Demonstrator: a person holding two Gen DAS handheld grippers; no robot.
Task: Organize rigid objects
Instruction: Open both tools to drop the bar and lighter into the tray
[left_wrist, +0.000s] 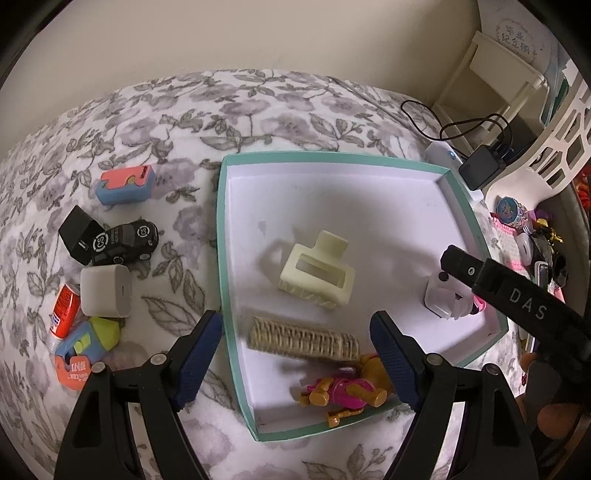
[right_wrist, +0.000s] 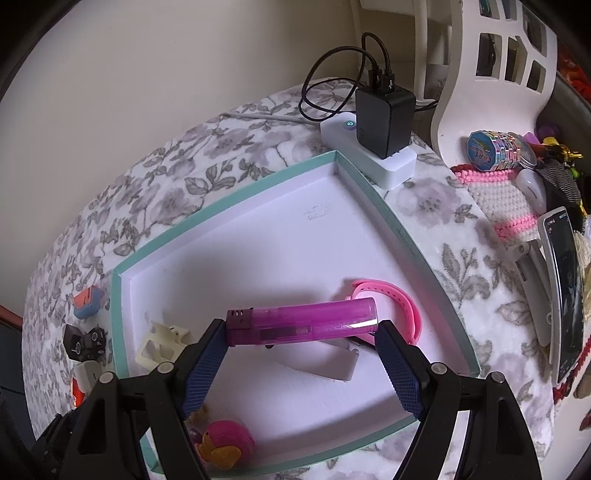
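right gripper (right_wrist: 303, 365): clenched endwise on the purple lighter (right_wrist: 301, 322), which hangs above the near half of the teal-rimmed tray (right_wrist: 236, 194).
left gripper (left_wrist: 295, 365): released, empty, jaws wide over the tray's near-left rim.
risk at the lighter: pads bear only on its ends; it could pivot or slip out and land on the pink watch (right_wrist: 391, 295) below.
risk on landing: it may roll against the wicker piece (left_wrist: 304, 339) or the doll (left_wrist: 343, 391).
hidden: the watch's white body is half covered by the lighter.
far left: toy car (left_wrist: 123, 242) and blocks are well apart from the tray, small and blurred.
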